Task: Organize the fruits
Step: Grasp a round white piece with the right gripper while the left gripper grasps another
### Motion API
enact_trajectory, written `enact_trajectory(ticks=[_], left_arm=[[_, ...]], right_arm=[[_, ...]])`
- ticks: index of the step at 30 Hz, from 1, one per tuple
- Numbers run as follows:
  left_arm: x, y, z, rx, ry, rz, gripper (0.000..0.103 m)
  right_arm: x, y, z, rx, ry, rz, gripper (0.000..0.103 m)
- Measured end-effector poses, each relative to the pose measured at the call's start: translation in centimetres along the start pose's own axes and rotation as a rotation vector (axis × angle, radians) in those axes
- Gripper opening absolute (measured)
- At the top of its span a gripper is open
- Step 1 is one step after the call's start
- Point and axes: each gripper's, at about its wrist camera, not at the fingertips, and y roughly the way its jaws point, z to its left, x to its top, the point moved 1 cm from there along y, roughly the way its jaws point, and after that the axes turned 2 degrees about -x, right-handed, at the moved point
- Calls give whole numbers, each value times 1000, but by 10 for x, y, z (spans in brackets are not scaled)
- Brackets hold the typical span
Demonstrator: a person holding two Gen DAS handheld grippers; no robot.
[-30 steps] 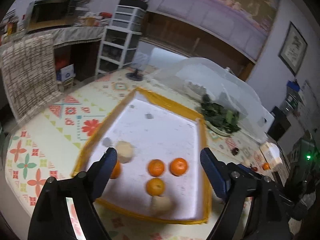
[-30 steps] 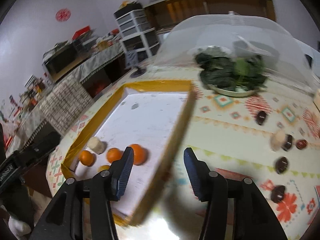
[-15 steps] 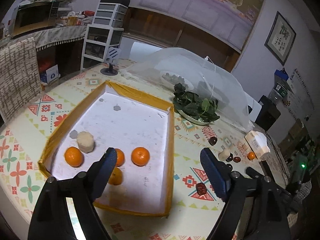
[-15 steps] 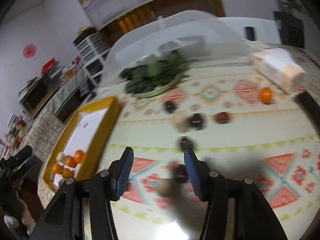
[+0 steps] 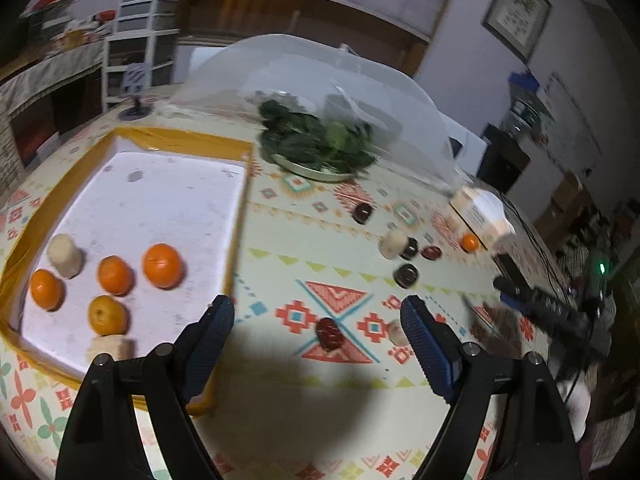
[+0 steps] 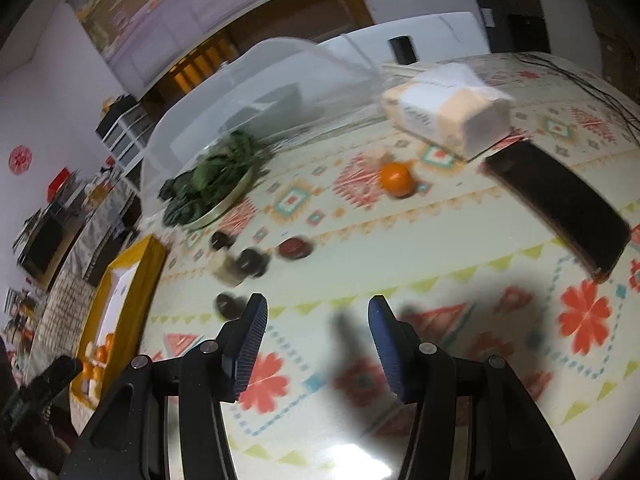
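We've got the left gripper hanging over the patterned tablecloth with its jaws spread wide and nothing between them; a dark red fruit lies just ahead in the gap, nearer the right-hand finger, and a pale round piece sits tight against that finger's tip. Off to its left we see the yellow-rimmed tray, holding four oranges and two pale pieces; further ahead and right, a cluster of dark fruits. The right gripper hovers with jaws partly apart, empty, only bare cloth between them; a lone orange lies well ahead, slightly right of centre, just before a wrapped packet; one dark fruit sits just beside its left fingertip, more of them ahead on the left.
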Motion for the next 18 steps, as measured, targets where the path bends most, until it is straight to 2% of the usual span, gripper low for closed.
enact_trajectory(ticks=[2, 5, 11, 15, 18], left_arm=[[-2, 7, -9, -29, 23, 14, 85], [-6, 20, -19, -59, 39, 47, 85], [-5, 20, -15, -45, 41, 48, 85], [-2, 13, -5, -21, 40, 35, 85], [-3, 10, 3, -5, 44, 34, 85]], right_arm=[[9, 4, -5, 7, 1, 13, 57], [18, 16, 8, 73, -30, 54, 57], [28, 54, 86, 151, -259, 106, 57], [32, 85, 124, 131, -374, 131, 56], [29, 107, 141, 95, -445, 162, 51]])
